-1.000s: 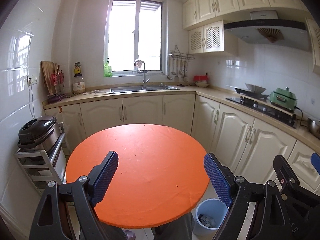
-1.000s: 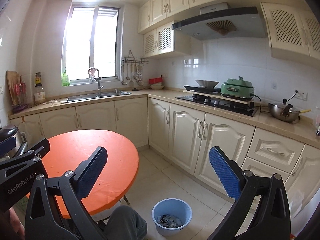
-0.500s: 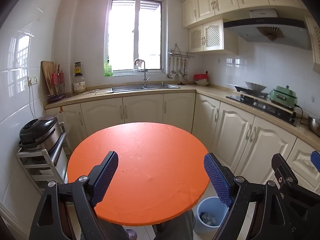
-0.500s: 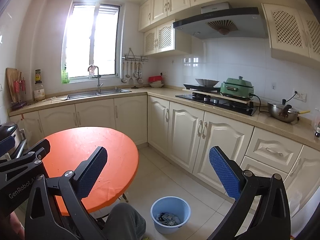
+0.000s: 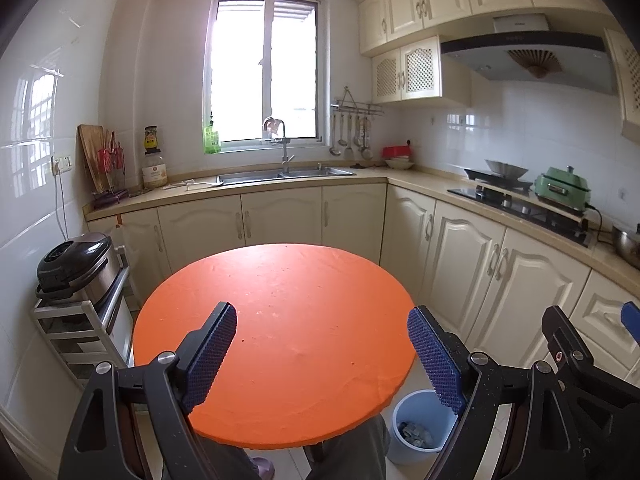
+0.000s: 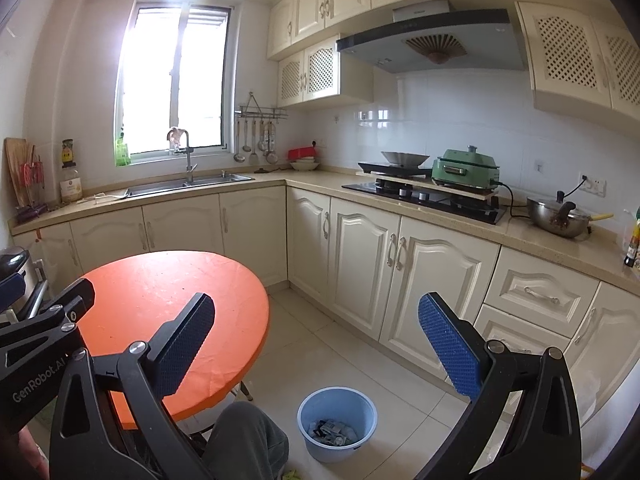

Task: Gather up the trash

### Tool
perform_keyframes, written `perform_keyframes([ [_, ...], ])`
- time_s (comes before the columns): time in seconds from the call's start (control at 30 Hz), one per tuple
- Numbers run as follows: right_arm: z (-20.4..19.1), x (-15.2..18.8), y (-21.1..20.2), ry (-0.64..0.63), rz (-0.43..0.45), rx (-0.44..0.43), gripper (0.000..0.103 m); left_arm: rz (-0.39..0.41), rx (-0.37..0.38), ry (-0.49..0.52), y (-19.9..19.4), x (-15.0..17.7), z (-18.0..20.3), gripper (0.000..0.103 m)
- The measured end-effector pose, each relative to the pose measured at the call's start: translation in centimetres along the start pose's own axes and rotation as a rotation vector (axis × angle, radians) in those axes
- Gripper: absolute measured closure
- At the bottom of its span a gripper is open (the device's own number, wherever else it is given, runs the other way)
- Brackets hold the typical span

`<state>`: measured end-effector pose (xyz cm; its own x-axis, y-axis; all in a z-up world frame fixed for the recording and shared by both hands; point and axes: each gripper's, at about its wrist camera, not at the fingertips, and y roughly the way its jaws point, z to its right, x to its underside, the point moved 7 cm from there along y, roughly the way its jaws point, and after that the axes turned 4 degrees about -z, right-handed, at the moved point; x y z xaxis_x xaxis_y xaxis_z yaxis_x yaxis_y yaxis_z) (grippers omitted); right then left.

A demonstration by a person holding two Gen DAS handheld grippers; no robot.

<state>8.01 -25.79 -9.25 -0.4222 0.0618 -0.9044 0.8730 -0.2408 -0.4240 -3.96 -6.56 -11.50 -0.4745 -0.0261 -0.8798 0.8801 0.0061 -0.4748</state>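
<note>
kitchen, orange table (image 5: 280, 332) | trash in blue bin (image 6: 337, 424) on floor, below right gripper (image 6: 316, 344) | both grippers spread, empty

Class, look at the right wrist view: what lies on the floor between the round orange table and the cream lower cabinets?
In the right wrist view, a light blue plastic bin holding scraps stands on pale floor tiles between the round orange table and the cream lower cabinets.

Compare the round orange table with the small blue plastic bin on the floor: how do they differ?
The round orange table is wide, flat and bare on top; the small blue plastic bin is smaller, hollow and holds crumpled scraps. The table stands raised on legs; the bin sits low on the tiled floor beside it. Both are round.
</note>
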Motion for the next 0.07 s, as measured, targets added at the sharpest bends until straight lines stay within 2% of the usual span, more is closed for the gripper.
perform_keyframes([
  [0.07,0.18,0.04,0.00,0.002,-0.003,0.001,0.000,-0.002,0.003,0.001,0.15,-0.15,-0.19,0.019],
])
